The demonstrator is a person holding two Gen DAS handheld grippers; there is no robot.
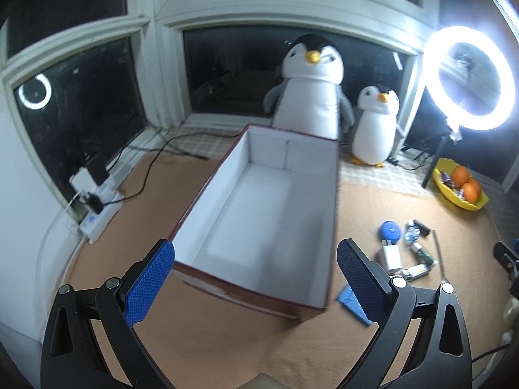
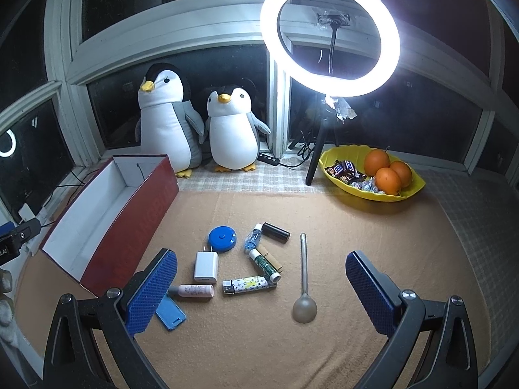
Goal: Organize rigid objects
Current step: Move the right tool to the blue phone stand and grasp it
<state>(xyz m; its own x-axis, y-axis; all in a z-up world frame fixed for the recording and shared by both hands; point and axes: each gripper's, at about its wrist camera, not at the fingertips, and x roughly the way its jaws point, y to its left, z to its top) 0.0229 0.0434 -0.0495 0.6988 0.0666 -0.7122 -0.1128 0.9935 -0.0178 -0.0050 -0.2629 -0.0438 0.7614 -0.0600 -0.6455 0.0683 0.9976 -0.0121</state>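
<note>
On the tan mat, at about nine o'clock from the scattered items, sits the red box (image 2: 129,227), open and white inside. At its three o'clock lie a blue round case (image 2: 222,238), white charger (image 2: 205,266), lighter (image 2: 248,285) and spoon (image 2: 304,278). Left gripper (image 1: 256,283) hangs spread before the box; right gripper (image 2: 261,295) hangs spread above the items, holding nothing.

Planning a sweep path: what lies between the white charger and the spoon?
In the right wrist view, the patterned lighter and a green tube lie between the white charger and the spoon.
</note>
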